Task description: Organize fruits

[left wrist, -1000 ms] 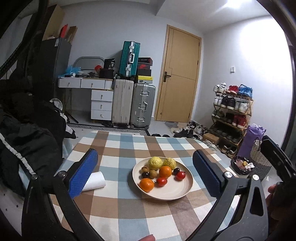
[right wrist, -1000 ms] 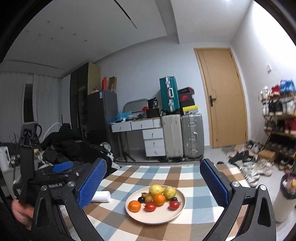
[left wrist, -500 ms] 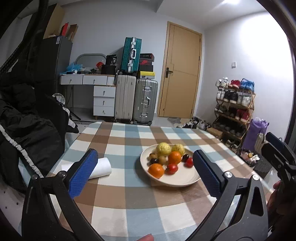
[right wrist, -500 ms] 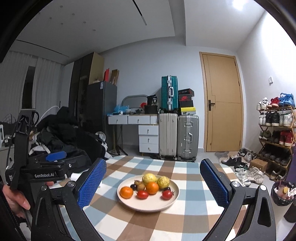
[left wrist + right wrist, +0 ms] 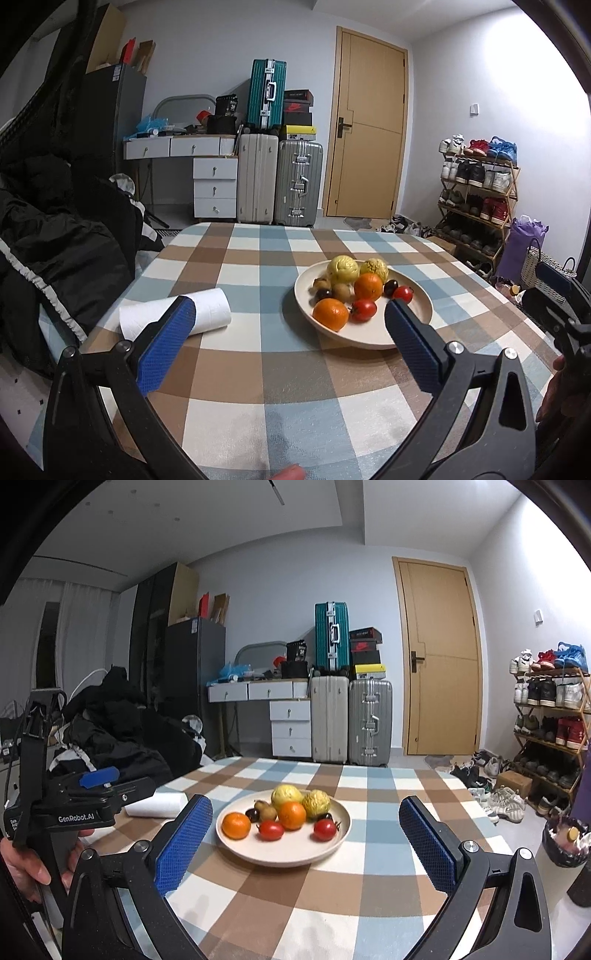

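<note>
Two hand-held grippers stand with jaws spread wide and nothing between them: the left gripper (image 5: pixel 288 325) low in its frame, the right gripper (image 5: pixel 304 823) low in its own. In the right view the round beige plate (image 5: pixel 325 849) of mixed fruits (image 5: pixel 291 814) sits dead centre, straight ahead between the blue pads. In the left view it lies right of centre, by the right pad, so the right gripper is better lined up. A white paper roll (image 5: pixel 207 314) lies left, long axis crosswise.

Lived-in home room – suitcases (image 5: pixel 350 716), shoe rack (image 5: pixel 546 720), drawer desk (image 5: pixel 273 701), checked-cloth table (image 5: pixel 369 867).
</note>
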Demonstrator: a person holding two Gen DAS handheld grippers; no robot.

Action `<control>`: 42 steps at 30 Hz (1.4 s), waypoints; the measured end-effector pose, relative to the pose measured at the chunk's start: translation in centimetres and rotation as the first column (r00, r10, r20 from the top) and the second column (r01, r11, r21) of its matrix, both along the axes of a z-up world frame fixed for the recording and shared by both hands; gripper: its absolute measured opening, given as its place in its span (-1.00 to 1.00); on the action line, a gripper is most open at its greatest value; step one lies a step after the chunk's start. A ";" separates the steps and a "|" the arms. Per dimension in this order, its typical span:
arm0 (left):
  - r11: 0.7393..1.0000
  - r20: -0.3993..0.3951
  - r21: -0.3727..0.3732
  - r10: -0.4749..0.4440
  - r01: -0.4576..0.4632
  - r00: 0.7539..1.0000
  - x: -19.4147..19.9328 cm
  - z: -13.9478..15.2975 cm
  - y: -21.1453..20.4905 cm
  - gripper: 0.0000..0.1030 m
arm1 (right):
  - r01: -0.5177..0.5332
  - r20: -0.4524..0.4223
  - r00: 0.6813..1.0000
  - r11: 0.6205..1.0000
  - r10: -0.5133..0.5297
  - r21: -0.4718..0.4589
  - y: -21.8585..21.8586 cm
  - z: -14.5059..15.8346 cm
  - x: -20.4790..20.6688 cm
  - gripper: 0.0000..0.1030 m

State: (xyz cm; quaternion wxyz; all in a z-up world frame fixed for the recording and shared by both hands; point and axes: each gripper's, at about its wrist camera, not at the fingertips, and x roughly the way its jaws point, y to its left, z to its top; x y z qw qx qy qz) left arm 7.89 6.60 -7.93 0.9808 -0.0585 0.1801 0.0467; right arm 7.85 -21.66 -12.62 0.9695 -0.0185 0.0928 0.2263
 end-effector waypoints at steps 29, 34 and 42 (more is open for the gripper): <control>0.995 0.048 0.095 -0.029 0.025 0.998 -0.7 -0.7 -1.7 0.99 | 0.020 -0.090 0.996 0.998 -0.025 -0.058 0.6 -1.3 1.9 1.00; 0.995 0.053 0.099 -0.018 0.012 0.998 -0.9 -0.6 -1.6 0.99 | 0.022 -0.090 0.996 0.998 -0.027 -0.058 0.6 -1.3 1.9 1.00; 0.995 0.047 0.098 -0.026 0.021 0.999 -1.1 -0.4 -1.7 0.99 | 0.059 -0.097 0.993 0.997 -0.064 -0.050 0.3 -1.3 2.1 1.00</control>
